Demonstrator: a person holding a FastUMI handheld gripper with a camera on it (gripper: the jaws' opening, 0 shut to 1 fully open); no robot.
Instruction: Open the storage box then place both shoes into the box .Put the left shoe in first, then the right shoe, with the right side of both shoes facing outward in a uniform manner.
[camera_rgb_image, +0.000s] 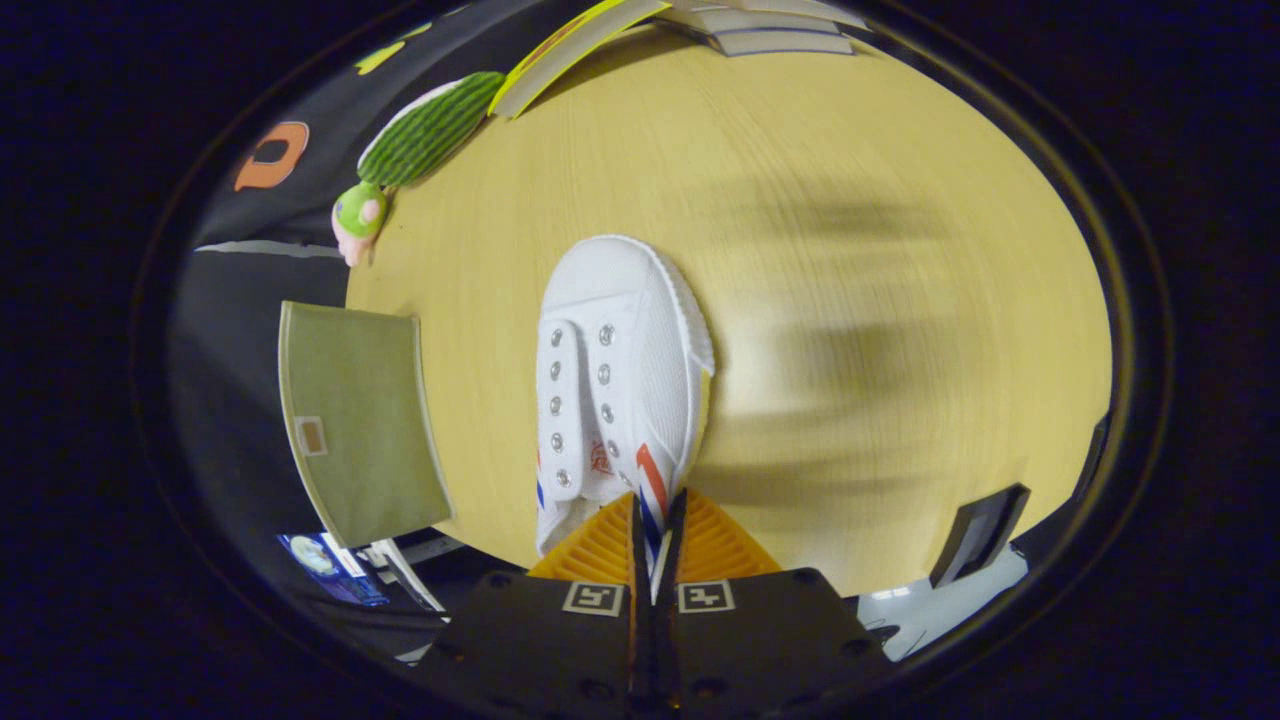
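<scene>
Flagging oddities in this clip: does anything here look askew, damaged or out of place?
Nothing looks damaged or spilled. The hand-held gripper is shut on the white shoe, pinching the thin side wall near its opening, so the shoe hangs toe-forward above the wooden table. The shoe has no laces in its eyelets.

I see the shoe (615, 385) between my fingers (600, 545), toe pointing away over the worktop (850, 300); storage box (355, 420) left of it, plush toy (420, 140) beyond.

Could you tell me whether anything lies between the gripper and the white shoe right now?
Nothing does: the gripper is shut on the white shoe, both orange fingers pressing its side wall. The shoe hangs above the wooden table.
</scene>
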